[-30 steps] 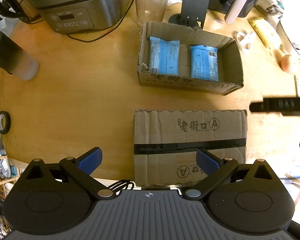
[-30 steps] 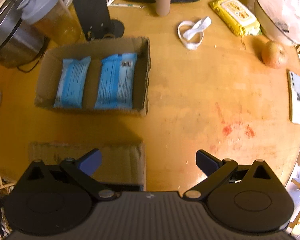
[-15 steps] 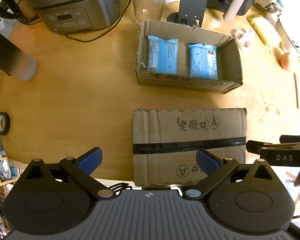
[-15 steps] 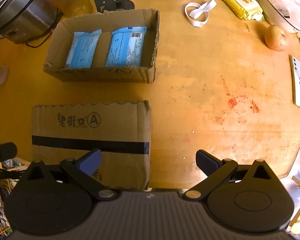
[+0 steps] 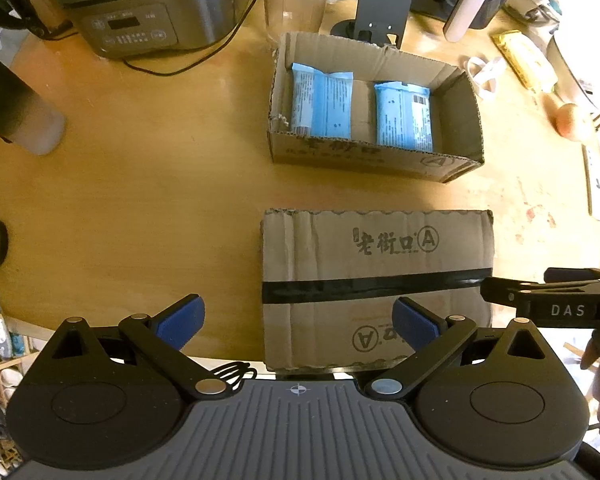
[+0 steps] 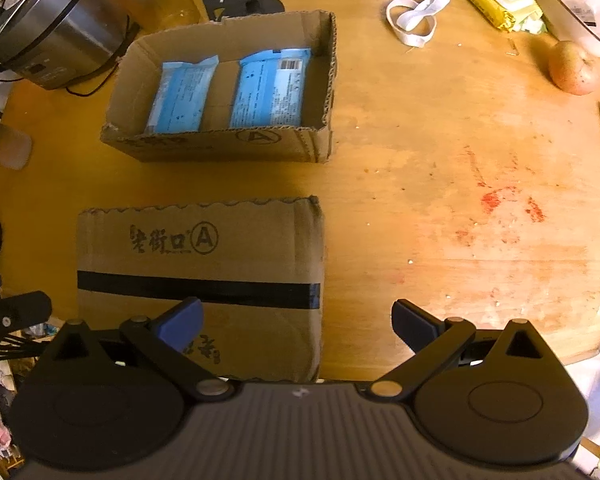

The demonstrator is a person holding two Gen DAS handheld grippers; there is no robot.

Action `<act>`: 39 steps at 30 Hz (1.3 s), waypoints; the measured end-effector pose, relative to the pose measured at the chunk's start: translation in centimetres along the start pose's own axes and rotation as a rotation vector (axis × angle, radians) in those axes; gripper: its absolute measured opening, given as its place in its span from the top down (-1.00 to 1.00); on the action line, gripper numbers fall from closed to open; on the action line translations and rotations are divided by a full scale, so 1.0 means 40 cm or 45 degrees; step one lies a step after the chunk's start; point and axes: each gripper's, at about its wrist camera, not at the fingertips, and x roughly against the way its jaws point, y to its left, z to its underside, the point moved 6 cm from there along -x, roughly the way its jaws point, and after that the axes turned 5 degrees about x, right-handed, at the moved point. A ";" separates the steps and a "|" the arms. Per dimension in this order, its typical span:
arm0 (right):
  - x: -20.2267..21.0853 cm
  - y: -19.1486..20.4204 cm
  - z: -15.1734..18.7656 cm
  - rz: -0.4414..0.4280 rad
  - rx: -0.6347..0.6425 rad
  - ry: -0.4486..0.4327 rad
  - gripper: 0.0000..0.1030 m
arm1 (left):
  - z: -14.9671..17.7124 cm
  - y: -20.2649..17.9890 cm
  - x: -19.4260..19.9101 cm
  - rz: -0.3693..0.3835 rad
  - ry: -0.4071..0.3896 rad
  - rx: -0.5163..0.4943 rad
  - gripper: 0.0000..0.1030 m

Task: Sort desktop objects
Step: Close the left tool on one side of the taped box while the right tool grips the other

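Both packets [image 6: 228,92] sit in the open box [image 6: 220,148] just behind the lid [image 6: 200,264]; left gripper [image 5: 298,322] and right gripper [image 6: 296,322] have pulled back, jaws wide and empty, so lidding looks next

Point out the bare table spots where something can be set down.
Widest: right of the open box and taped box, before the apple. Also left of both boxes, below the cooker. The far edge is crowded.
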 end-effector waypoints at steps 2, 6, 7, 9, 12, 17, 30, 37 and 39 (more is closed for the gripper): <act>-0.008 -0.001 0.004 -0.027 0.022 0.004 -1.00 | 0.003 0.004 -0.009 0.017 -0.002 0.014 -1.00; -0.026 -0.007 0.008 -0.088 0.034 0.006 -1.00 | 0.008 0.012 -0.029 0.054 -0.005 0.016 -1.00; -0.030 -0.009 0.009 -0.106 0.044 0.004 -1.00 | 0.009 0.015 -0.035 0.063 -0.006 0.012 -1.00; -0.039 -0.015 0.009 -0.141 0.046 -0.003 -1.00 | 0.010 0.021 -0.049 0.083 -0.009 0.006 -1.00; -0.050 -0.030 0.007 -0.199 0.061 -0.022 -1.00 | 0.008 0.038 -0.073 0.154 -0.021 0.010 -1.00; -0.073 -0.057 0.008 -0.363 0.111 -0.050 -1.00 | 0.008 0.072 -0.112 0.364 -0.054 0.011 -1.00; -0.130 -0.116 0.013 -0.667 0.150 -0.060 -1.00 | 0.008 0.138 -0.191 0.794 -0.048 0.115 -0.99; -0.147 -0.133 0.009 -0.716 0.136 -0.059 -0.71 | 0.001 0.170 -0.239 0.843 -0.012 0.161 -0.88; -0.148 -0.133 0.012 -0.729 0.170 -0.049 0.14 | 0.003 0.177 -0.252 0.850 0.000 0.165 -0.22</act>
